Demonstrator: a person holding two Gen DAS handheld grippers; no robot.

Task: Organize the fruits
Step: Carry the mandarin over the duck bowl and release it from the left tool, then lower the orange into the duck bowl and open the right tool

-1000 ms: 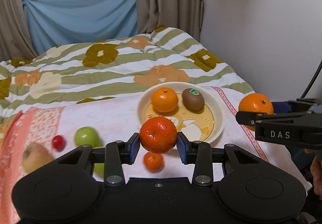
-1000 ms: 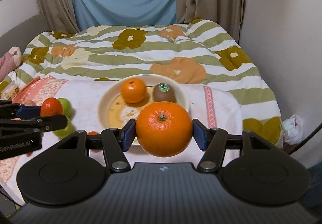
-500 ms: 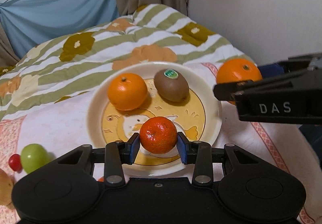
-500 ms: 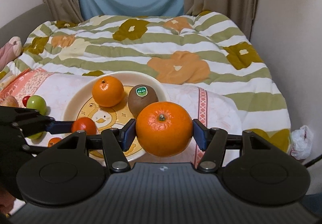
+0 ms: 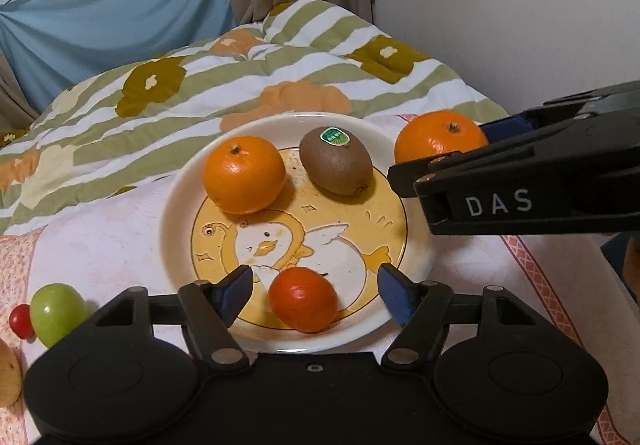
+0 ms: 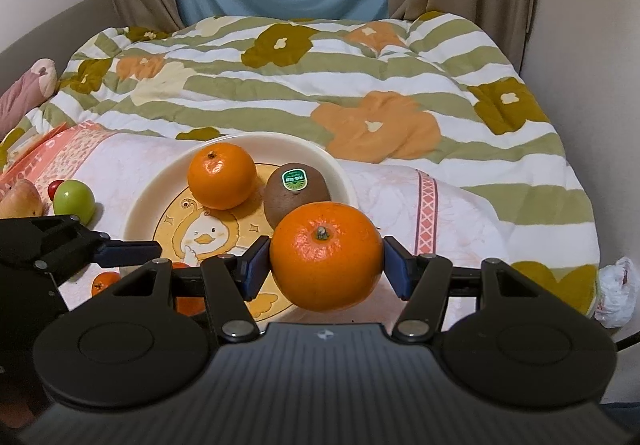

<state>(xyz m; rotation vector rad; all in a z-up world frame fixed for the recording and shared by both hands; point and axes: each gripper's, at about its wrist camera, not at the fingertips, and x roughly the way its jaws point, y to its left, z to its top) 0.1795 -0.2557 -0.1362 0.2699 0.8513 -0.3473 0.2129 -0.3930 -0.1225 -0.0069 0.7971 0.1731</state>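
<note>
On my count, nearest first: left gripper (image 5: 314, 291) opening, its small reddish-orange mandarin (image 5: 302, 299) resting free on the cream duck-print plate (image 5: 176, 205); right gripper (image 6: 322, 265) clamped on a large orange (image 6: 326, 255), unplaced; plated beyond, one orange (image 5: 244, 175) and brown kiwi (image 5: 336, 161); left outside, green fruit (image 5: 58, 313), red cherry-like fruit (image 5: 22, 321), probably others.

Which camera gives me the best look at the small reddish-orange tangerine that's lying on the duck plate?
The left wrist view: the small reddish-orange tangerine lies whole on the duck-printed plate, between the opening jaws of the left gripper, untouched. In the right wrist view it is mostly hidden behind the right gripper's arm; only slivers show.
</note>
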